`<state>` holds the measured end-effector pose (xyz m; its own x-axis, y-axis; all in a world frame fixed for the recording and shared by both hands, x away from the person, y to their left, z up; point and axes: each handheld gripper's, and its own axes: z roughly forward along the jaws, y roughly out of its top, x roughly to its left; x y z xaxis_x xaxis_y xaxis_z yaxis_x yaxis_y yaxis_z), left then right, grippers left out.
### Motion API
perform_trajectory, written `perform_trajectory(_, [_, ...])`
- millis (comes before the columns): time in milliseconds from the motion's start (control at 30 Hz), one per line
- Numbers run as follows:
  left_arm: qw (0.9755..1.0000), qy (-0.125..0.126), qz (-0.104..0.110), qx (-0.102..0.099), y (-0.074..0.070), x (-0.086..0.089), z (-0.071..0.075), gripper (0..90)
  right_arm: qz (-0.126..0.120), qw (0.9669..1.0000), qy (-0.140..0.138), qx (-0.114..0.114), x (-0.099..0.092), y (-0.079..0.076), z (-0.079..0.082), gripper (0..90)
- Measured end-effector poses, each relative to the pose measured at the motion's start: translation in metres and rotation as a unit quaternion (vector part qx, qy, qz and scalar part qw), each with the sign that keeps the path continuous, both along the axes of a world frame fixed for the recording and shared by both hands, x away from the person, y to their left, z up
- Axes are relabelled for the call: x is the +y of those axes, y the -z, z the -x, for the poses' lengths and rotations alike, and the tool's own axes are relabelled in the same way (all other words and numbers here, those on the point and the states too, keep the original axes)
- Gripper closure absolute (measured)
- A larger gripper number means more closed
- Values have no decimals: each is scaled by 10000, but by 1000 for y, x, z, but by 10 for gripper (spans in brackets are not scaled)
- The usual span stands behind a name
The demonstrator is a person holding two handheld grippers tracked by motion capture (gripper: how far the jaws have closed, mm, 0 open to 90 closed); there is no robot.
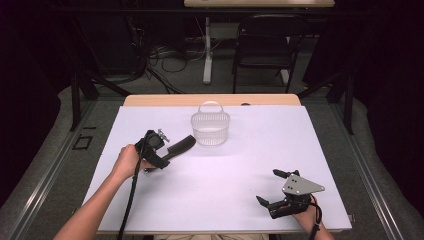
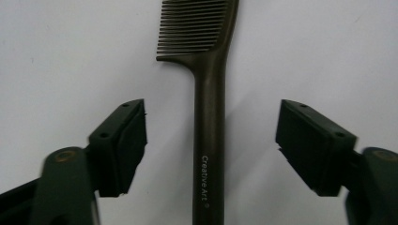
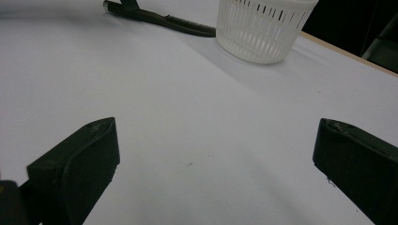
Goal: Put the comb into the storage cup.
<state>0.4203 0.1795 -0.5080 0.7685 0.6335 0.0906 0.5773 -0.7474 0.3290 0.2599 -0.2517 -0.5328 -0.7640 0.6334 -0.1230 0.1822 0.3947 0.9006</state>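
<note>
A dark comb [image 1: 181, 145] lies flat on the white table sheet [image 1: 225, 195], just left of a white slotted basket [image 1: 210, 129]. My left gripper [image 1: 167, 152] is down at the comb's handle end. In the left gripper view the handle [image 2: 209, 117] runs straight up between the jaws of that gripper [image 2: 211, 136]. Both pads stand clear of it, with white sheet showing on each side, so the gripper is open. My right gripper [image 1: 268, 186] rests open near the front right of the table with nothing between its jaws [image 3: 216, 154]. From there the comb [image 3: 164, 21] and the basket [image 3: 263, 28] show far off.
The basket has a loop handle and looks empty from above. A bare wooden strip [image 1: 210, 100] marks the table's far edge. Beyond it stand a dark chair [image 1: 265, 45] and loose cables on the floor. The cable of the left gripper trails back along the forearm.
</note>
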Motion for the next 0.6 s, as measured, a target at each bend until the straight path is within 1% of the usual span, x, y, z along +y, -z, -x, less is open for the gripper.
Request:
perform_trajectory(67, [10000,-8,-61,50,1,-3,-2,312,2,10000,-10,19,1,0,0,6])
perform_trajectory(100, [9999,11,-89,60,1,-6,-4,333,11,10000,-23,16,1,0,0,6])
perform_trajectory(200, [9997,2,-195,174,2,-11,-10,399,1,10000,-17,42,1,1,0,6])
perform_trajectory(233, [9996,-16,-208,201,3,-13,-13,427,13,10000,-19,37,1,1,-1,6])
perform_trajectory(267, [9995,-34,-204,235,4,-15,-15,476,23,10000,-27,32,0,1,-1,6])
perform_trajectory(333, [9993,-67,-222,293,6,-19,-17,514,20,10000,-30,15,0,0,0,6])
perform_trajectory(367, [9990,-51,-255,369,7,-21,-18,539,10,10000,-27,5,0,0,0,6])
perform_trajectory(400, [9988,-26,-287,400,8,-22,-19,552,6,10000,-25,9,0,0,1,6])
perform_trajectory(433, [9986,-29,-298,430,8,-23,-20,596,9,10000,-33,13,0,0,1,6])
perform_trajectory(467, [9985,-48,-327,447,9,-24,-20,596,9,10000,-33,13,0,0,1,6])
perform_trajectory(533, [9979,-53,-357,532,10,-25,-23,631,1,10000,-40,11,0,0,0,6])
perform_trajectory(600, [9978,-111,-377,534,12,-25,-24,665,-3,10000,-40,34,0,0,1,6])
